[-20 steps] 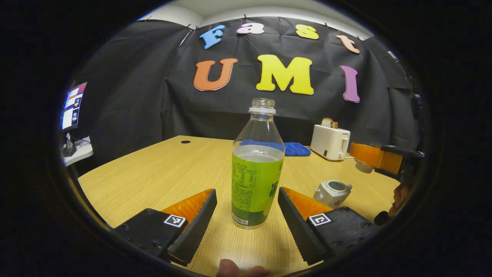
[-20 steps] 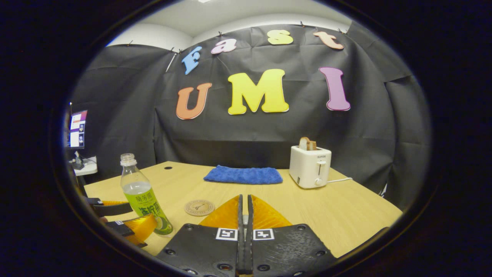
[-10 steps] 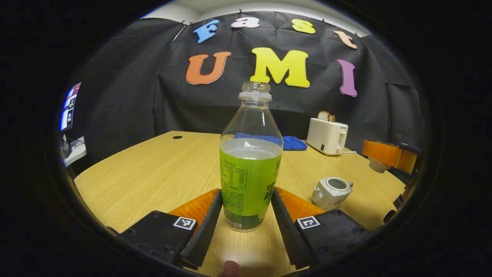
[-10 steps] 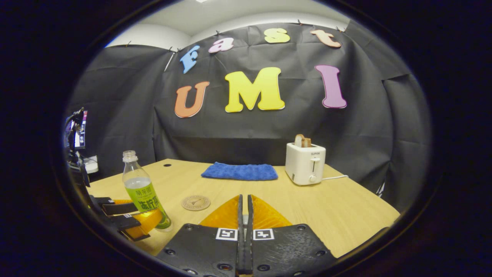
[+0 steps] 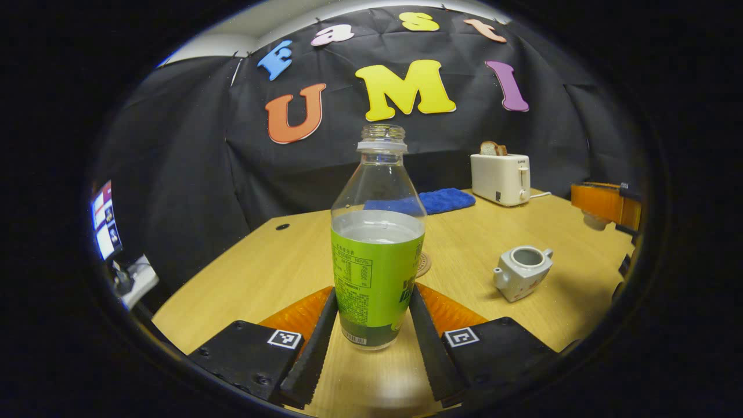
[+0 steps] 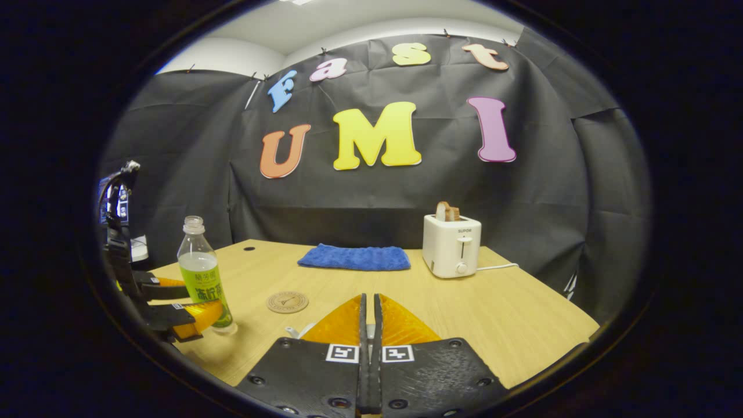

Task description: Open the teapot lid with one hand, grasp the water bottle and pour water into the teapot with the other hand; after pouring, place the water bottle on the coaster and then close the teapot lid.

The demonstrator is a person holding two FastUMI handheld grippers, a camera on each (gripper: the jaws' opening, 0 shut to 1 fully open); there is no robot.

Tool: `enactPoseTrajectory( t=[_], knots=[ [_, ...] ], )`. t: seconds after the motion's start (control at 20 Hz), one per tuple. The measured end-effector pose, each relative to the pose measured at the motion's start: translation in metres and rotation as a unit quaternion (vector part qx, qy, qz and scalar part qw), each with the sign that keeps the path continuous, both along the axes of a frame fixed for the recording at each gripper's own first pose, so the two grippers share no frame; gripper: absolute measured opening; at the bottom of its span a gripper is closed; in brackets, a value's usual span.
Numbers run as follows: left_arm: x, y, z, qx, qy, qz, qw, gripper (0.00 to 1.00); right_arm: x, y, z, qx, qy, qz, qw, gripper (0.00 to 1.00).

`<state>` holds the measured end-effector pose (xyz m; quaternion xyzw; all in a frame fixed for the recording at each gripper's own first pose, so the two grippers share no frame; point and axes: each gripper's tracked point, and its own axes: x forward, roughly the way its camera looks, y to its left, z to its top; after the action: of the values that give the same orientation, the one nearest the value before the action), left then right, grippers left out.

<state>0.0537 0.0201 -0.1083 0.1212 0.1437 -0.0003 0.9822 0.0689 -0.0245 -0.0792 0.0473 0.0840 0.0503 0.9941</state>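
On the wooden surface (image 5: 278, 261) of the booth, a pour in the making:

Step in hand: the left gripper (image 5: 371, 325) has its fingers pressed on both sides of the water bottle (image 5: 377, 249), low on the green label; the bottle stands upright, uncapped, about half full. Judged from this, the grasp is made and the lift is due.

Teapot: the small white teapot (image 5: 522, 271) sits open-mouthed to the right of the bottle, well apart from it.

Lid: a pale knob, likely the teapot lid (image 5: 593, 220), hangs under the right gripper (image 5: 606, 204) at the far right edge of the left gripper view.

Right fingers: in the right gripper view the right gripper (image 6: 368, 325) shows its fingers all but together; what they hold cannot be told there.

Coaster: the round coaster (image 6: 287, 302) lies just beyond the bottle (image 6: 203, 278), toward the blue cloth (image 6: 354, 258) and toaster (image 6: 451, 247).

Next move: lift, carry right over the open teapot, tip slowly; the small mouth leaves little room for spilling.

View against view: the left gripper view gives the open teapot and the grip on the bottle close up; the right gripper view gives the whole coaster and the left gripper (image 6: 180, 305) from the side.
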Motion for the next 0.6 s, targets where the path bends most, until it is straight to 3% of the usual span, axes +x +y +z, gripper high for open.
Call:
enactPoseTrajectory(
  t=[0.2,0.35,0.6],
  knots=[
    [0.002,0.012,0.021,0.13,-0.009,-0.01,0.991,0.74,-0.005,-0.018,0.005,0.005,-0.008,-0.009,1.0,0.0],
    [0.004,0.013,0.02,0.193,0.005,-0.019,0.981,0.74,-0.007,-0.028,0.004,0.006,-0.009,-0.015,1.0,0.0],
    [0.009,0.017,0.03,0.351,0.01,-0.042,0.935,0.73,-0.013,-0.04,0.002,0.003,-0.008,-0.017,1.0,0.0]
  ],
)
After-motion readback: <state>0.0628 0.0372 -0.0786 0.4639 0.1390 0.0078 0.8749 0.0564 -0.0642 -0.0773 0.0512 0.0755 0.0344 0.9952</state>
